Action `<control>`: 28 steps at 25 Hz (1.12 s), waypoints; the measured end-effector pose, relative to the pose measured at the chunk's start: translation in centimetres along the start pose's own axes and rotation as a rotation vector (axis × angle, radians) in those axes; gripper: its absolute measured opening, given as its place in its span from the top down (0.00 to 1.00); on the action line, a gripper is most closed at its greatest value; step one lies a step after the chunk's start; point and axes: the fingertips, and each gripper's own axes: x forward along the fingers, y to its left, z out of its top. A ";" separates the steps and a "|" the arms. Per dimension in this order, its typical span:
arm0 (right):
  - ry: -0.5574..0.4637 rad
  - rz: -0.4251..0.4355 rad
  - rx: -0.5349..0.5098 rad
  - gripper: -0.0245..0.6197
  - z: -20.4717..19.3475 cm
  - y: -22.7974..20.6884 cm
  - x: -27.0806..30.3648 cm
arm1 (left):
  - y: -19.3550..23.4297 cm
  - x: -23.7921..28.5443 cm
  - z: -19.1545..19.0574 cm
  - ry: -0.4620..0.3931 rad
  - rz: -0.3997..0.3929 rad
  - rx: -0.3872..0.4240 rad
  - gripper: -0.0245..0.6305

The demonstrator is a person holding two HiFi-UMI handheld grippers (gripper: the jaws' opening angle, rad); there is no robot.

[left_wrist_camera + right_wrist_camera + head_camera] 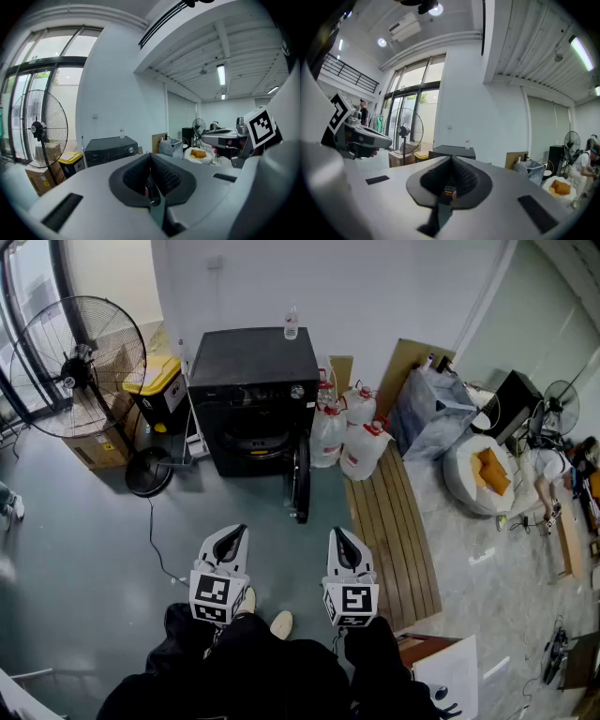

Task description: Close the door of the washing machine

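Door (300,480), round and dark-rimmed, stands open and edge-on at the right of the boxy black washing machine (253,367), well apart from both tools. Judged stiff, moderately heavy and free-swinging on its hinge, so a push on the outer face near the free edge should serve (no grip needed). White left gripper (235,534) and white right gripper (338,535) have their jaws pressed together, empty. Only the head view shows the door; gripper views show just the machine's top.
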 end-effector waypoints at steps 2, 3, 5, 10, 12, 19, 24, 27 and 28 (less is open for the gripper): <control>-0.002 0.003 0.005 0.94 -0.1 -0.1 -0.3 | -0.3 -0.1 0.0 -0.004 0.002 0.000 0.93; -0.001 0.004 0.006 0.94 -0.2 -0.2 -0.4 | -0.4 -0.1 0.0 -0.004 0.003 0.000 0.93; 0.003 0.007 0.005 0.94 -0.4 -0.3 -0.5 | -0.6 -0.1 -0.1 -0.003 0.005 -0.001 0.93; 0.006 0.012 -0.002 0.94 -0.6 -0.3 0.0 | -0.7 0.6 -0.1 -0.002 0.003 0.000 0.93; 0.008 0.009 0.000 0.94 -0.7 -0.6 0.2 | -0.7 1.0 0.0 -0.001 0.002 0.005 0.93; 0.020 -0.005 0.024 0.94 -1.5 -1.3 3.5 | 1.4 3.7 -0.1 0.010 -0.003 0.008 0.93; 0.030 -0.005 0.035 0.94 -2.0 -0.8 8.9 | 4.8 8.0 -0.6 0.023 -0.024 0.009 0.93; 0.055 -0.034 0.044 0.94 -3.2 -1.0 12.5 | 7.7 11.3 -1.4 0.042 -0.050 0.001 0.93; 0.070 -0.045 0.051 0.94 -3.6 -1.2 13.7 | 8.6 12.4 -1.6 0.054 -0.059 -0.006 0.93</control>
